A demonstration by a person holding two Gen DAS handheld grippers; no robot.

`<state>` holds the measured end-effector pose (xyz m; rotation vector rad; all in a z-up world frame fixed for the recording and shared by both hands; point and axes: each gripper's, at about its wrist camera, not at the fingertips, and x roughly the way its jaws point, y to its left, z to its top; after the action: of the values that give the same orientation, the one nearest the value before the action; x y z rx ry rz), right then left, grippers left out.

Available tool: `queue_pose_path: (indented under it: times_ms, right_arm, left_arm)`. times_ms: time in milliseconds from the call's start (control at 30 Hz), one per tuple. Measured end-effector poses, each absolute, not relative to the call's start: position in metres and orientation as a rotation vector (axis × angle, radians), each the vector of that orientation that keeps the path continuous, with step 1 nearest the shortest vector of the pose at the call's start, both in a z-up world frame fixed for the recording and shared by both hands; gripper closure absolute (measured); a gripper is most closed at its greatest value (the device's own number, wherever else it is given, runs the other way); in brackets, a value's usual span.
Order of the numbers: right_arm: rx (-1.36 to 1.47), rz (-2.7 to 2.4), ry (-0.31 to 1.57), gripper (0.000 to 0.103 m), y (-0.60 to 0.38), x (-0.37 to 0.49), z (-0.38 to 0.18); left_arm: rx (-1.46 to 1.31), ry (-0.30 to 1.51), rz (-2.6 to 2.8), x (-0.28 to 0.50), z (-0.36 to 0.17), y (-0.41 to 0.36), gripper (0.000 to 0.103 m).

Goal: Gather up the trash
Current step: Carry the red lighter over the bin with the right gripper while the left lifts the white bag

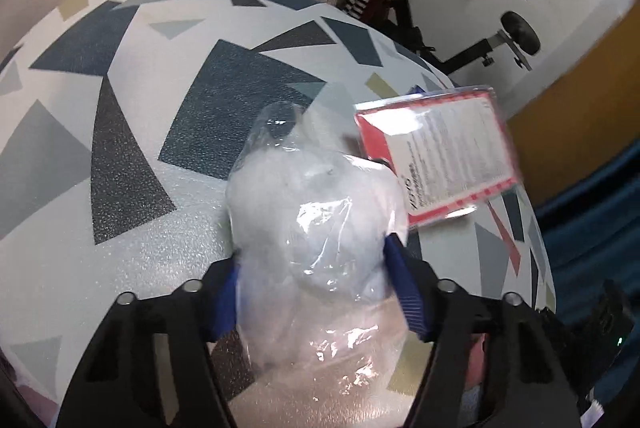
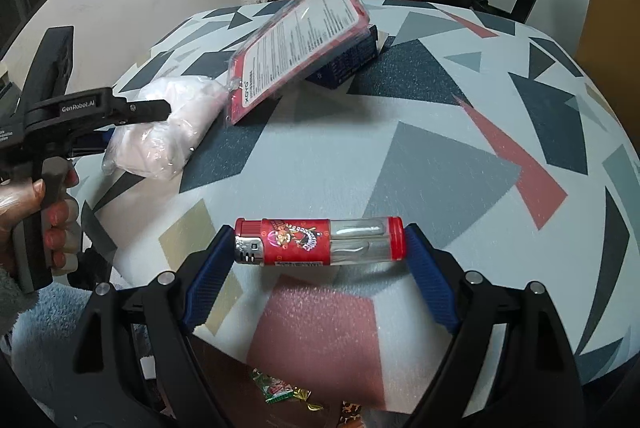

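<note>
In the right wrist view, the lighter [image 2: 320,241] lies crosswise in the lower middle of the frame, its long axis running from one blue pad to the other. The right gripper [image 2: 318,260] holds it by its two ends, the jaws wide apart and clamped on it above the patterned table [image 2: 440,156].

In the left wrist view, the clear plastic bag [image 1: 316,228] fills the lower middle, stretching away from the camera. The left gripper [image 1: 316,280] has its jaws pressed on the bag's sides. To the upper right of it, the red card pack [image 1: 444,156] lies tilted near the table edge, nearer to the left hand [image 2: 44,220].
</note>
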<state>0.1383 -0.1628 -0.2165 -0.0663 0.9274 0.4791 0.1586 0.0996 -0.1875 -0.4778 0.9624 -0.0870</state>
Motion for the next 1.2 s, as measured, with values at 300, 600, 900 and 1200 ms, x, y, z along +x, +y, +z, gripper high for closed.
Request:
queue_pose_path:
  times_ms: [300,600,900,1200]
  right_arm:
    - [-0.068,0.519,0.902,0.020,-0.162,0.117,-0.207]
    - [-0.081,0.534,0.883,0.020,-0.166,0.085,-0.194]
    - [-0.084,0.555,0.867,0.020,-0.175,0.049,-0.187]
    - [-0.073,0.566,0.870,0.020,-0.180,0.030,-0.188]
  left_arm:
    - [-0.371,0.962,-0.149,0.115,-0.171,0.090,0.045]
    - [-0.230,0.949,-0.237,0.044,-0.153,0.062,0.045]
    - [-0.170,1.005,-0.328,-0.018,-0.177,0.029,0.045]
    - [-0.169,1.078,-0.399,-0.032,-0.205,0.006,0.041]
